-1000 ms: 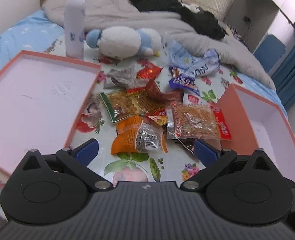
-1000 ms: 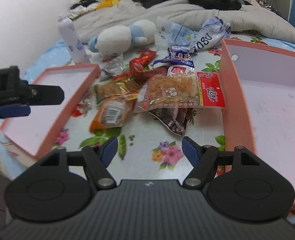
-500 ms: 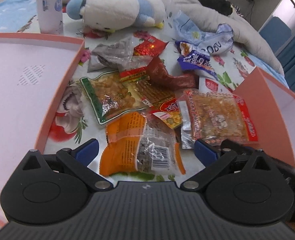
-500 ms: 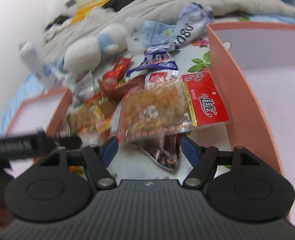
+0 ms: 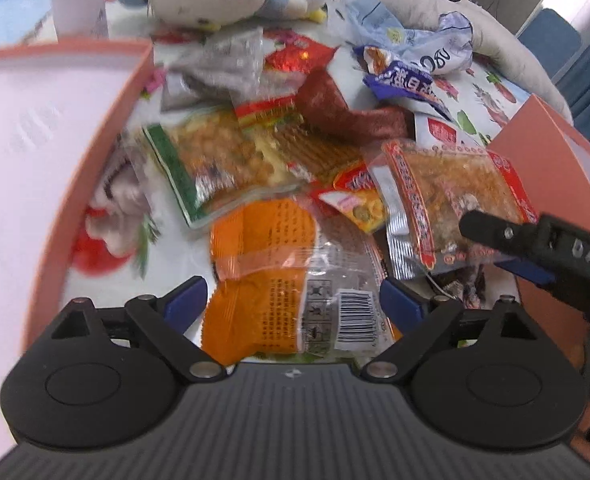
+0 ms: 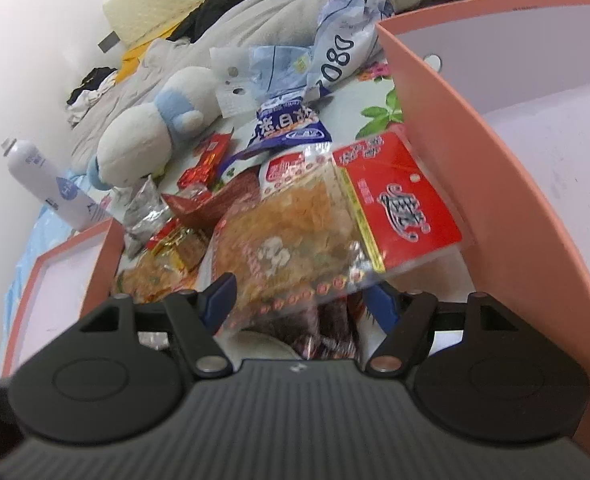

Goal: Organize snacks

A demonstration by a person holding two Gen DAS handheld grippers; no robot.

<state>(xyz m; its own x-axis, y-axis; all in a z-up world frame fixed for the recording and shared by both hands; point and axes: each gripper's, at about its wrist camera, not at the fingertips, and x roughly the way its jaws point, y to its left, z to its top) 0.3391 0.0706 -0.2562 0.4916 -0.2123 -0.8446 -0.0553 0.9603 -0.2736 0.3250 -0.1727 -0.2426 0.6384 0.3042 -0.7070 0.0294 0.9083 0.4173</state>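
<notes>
1. Between the two pink boxes, the snack pile lies on the floral bed cover; use the right box (image 6: 447,152) as the landmark.
2. Left tool (image 5: 293,300): jaws closing, straddling the orange pack (image 5: 279,276) but not yet pressing. Centre it before the squeeze, away from the loose clear end.
3. Right tool (image 6: 299,300): jaws closing around the red-label pack (image 6: 335,216), which leans on the right box's wall. Grip the sealed edge, not the filling.
4. Lift each straight up so neighbouring packs stay put.
</notes>
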